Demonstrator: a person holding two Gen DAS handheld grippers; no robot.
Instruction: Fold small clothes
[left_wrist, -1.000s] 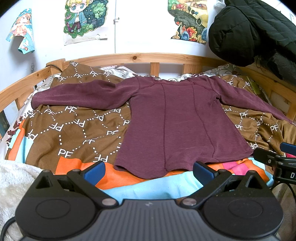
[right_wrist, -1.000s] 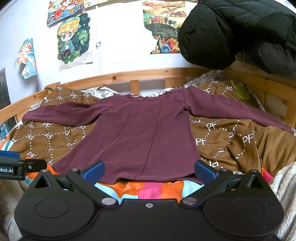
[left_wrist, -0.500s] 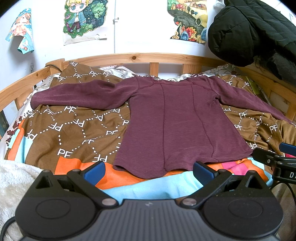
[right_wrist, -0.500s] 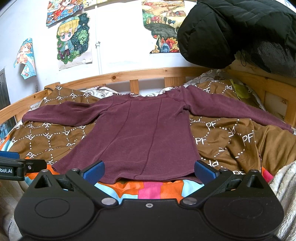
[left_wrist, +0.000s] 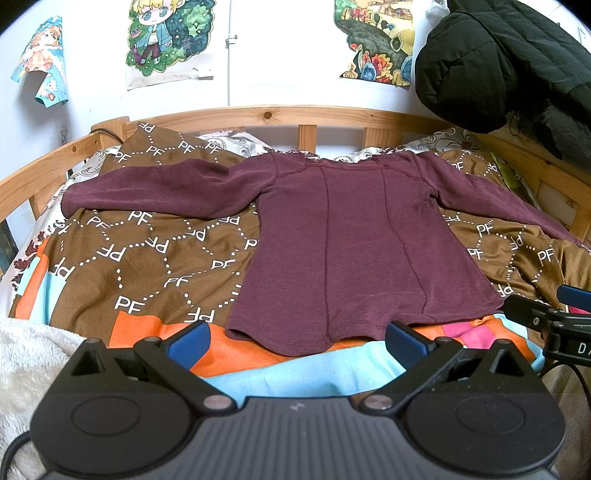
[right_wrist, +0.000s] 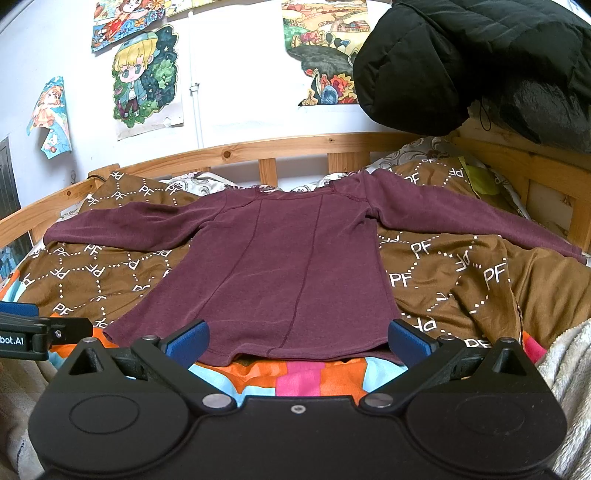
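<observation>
Now the left gripper (left_wrist: 297, 341) hangs with its blue-padded fingers spread wide and empty, just short of the hem of a maroon long-sleeved knit top (left_wrist: 354, 243). That top lies flat, sleeves outstretched, on a brown quilt printed with white letters (left_wrist: 147, 251). Rightward, the right gripper (right_wrist: 297, 339) likewise gapes wide, holding nothing.

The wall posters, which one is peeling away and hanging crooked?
The small poster at far left: its edges curl away from the wall. The blond cartoon-character poster and the landscape poster hang flatter.
</observation>
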